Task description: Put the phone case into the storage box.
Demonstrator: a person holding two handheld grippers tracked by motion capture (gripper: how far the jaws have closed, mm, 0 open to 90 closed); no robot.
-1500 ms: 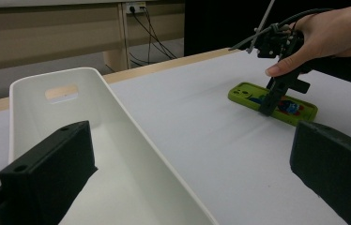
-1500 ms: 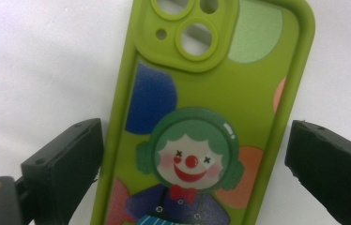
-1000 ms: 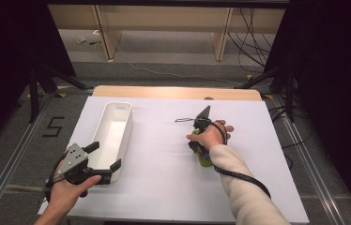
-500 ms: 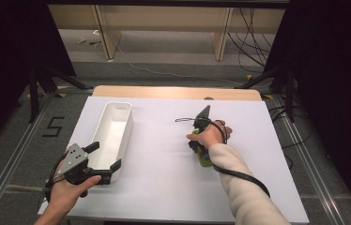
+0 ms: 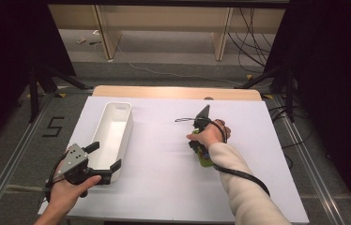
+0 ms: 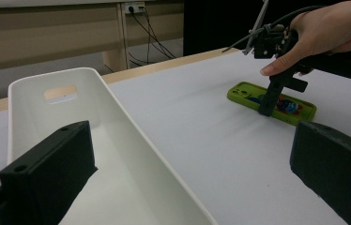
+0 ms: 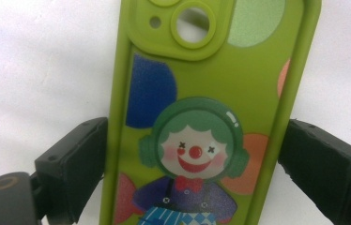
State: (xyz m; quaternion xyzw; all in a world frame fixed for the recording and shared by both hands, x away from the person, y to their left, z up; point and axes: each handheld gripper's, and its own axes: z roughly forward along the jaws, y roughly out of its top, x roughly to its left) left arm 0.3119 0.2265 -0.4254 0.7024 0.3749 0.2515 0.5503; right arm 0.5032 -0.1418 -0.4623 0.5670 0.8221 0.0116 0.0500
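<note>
A lime-green phone case (image 7: 211, 70) with a clown picture lies flat on the white table sheet, right of centre (image 5: 206, 161). My right gripper (image 7: 194, 140) points straight down at it, one jaw touching each long side. The left gripper view shows that gripper (image 6: 270, 101) standing on the case (image 6: 244, 93), a hand around it. A long white bin (image 5: 117, 110) lies lengthwise at the left. My left gripper (image 5: 105, 156) is open at the bin's near end. The bin's right wall (image 6: 131, 136) runs between its jaws, and its gap (image 6: 190, 140) holds nothing.
A thin black cable loop (image 5: 183, 120) lies on the sheet just beyond the right hand. The wooden table edge (image 5: 173, 92) runs along the back. Black stands and cables are on the floor at both sides.
</note>
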